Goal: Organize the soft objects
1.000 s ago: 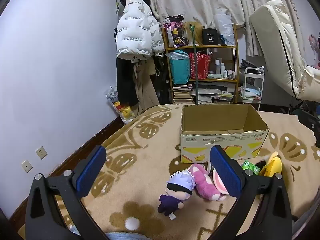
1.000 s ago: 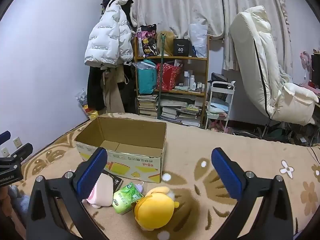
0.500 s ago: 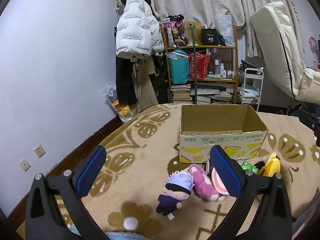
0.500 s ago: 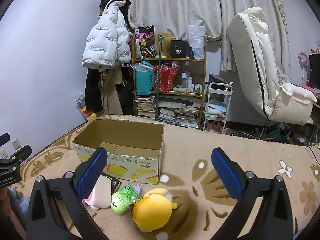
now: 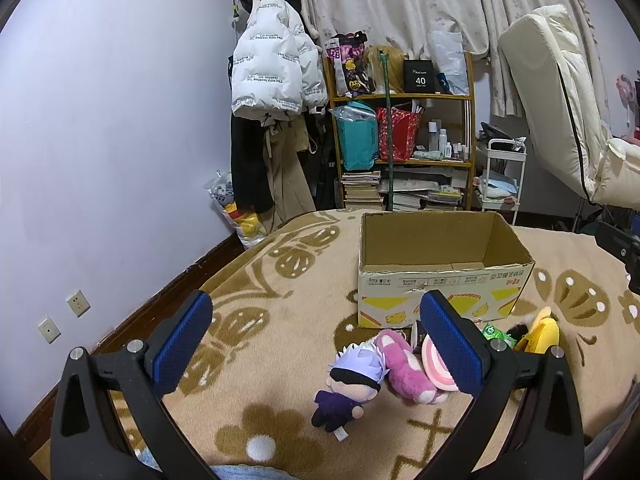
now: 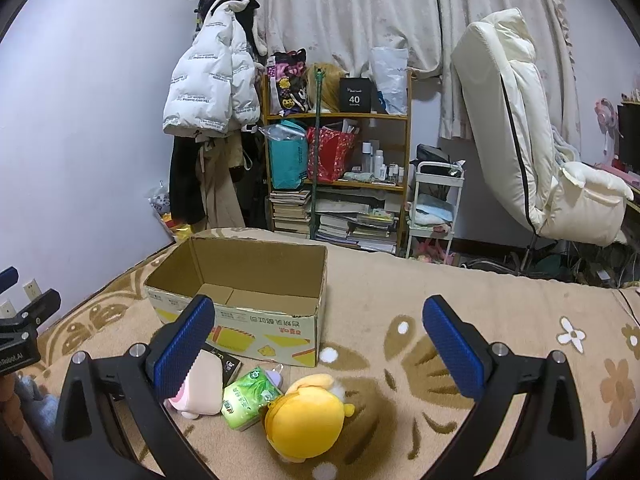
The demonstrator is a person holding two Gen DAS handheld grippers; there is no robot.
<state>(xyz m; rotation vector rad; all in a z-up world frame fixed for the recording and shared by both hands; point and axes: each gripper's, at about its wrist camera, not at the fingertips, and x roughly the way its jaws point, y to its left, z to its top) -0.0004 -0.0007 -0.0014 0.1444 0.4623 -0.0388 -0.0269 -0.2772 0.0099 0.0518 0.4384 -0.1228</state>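
Both views are raised slightly: the cardboard box (image 6: 240, 300) and yellow plush (image 6: 306, 420) are seen a little lower and farther in frame.

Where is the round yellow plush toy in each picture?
Left wrist view: the round yellow plush toy peeks out at the right, beyond the left claw's right finger, beside the green tissue pack.
Right wrist view: it lies bottom centre, between the open right claw's fingers.
Shared landmark: the open cardboard box just behind it.

Both wrist views forward, sharing cardboard box (image 5: 440, 268)
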